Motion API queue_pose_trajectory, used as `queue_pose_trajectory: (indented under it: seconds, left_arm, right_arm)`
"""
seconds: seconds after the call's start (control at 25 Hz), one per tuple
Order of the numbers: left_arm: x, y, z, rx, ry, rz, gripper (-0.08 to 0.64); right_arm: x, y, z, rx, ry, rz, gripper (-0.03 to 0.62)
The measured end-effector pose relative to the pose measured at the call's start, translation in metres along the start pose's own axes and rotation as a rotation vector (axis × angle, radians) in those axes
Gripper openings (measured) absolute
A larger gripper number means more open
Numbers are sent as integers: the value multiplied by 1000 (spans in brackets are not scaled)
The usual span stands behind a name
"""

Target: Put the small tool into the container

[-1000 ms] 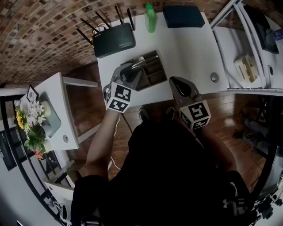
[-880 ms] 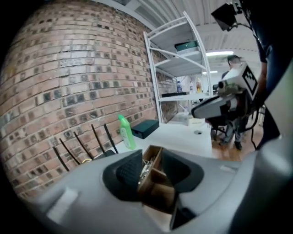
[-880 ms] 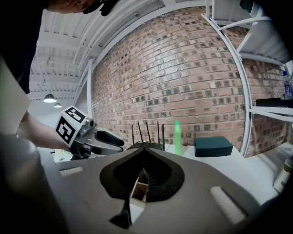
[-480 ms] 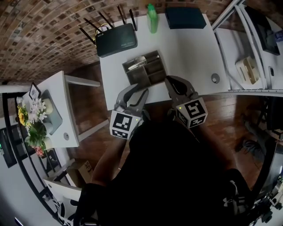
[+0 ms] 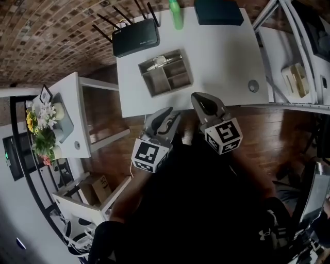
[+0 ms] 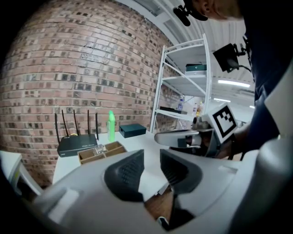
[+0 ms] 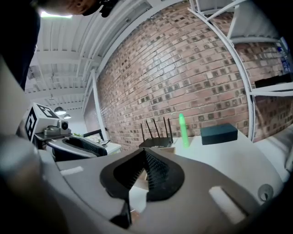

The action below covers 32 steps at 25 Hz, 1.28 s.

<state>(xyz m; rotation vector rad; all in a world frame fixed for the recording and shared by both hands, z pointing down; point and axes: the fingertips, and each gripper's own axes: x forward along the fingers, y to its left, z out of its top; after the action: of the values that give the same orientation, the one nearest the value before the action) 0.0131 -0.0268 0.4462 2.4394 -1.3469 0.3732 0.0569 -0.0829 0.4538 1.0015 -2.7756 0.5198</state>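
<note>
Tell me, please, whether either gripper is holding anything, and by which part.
Nothing is held: the left gripper has jaws apart, closing, with nothing between them; the right gripper is shut and empty.

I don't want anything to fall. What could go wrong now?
The small tool seems to sit high in a back compartment of the container, so a bump to the table might tip it out. The tall green bottle stands at the far table edge and could topple.

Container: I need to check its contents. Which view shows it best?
Head view: it looks down into the container, with the small tool in a rear compartment. The left gripper view shows it low and side-on; the right gripper view shows only a sliver.
</note>
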Motion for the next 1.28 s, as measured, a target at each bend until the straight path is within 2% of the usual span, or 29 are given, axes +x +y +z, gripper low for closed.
queue_pose_trajectory:
  seconds: [0.24,0.4,0.52,0.76,0.96,1.28]
  left_arm:
    - [-10,-24,-11,-7,-6,26,104]
    - [-19,-37,-9,-34,-26,13,97]
    - [-33,-43,-6,-24,-66,0,97]
    - [-92,-38,-24,-38,-128,14,92]
    - [-131,-42,-44,-56,-142,-16,84]
    - [-169,-25,-40,-28,-192,-5,74]
  right_arm:
    - [-21,1,-25,4,38,29,9]
    - [-39,10,-28,-6,37,10,9]
    - [-48,22,-29,-25,38,-9,9]
    - [-55,55,-22,-72,18,-71,9]
    - [-68,89,-22,-98,0,-114,9]
    - [-64,156,-16,-142,-54,-53,9]
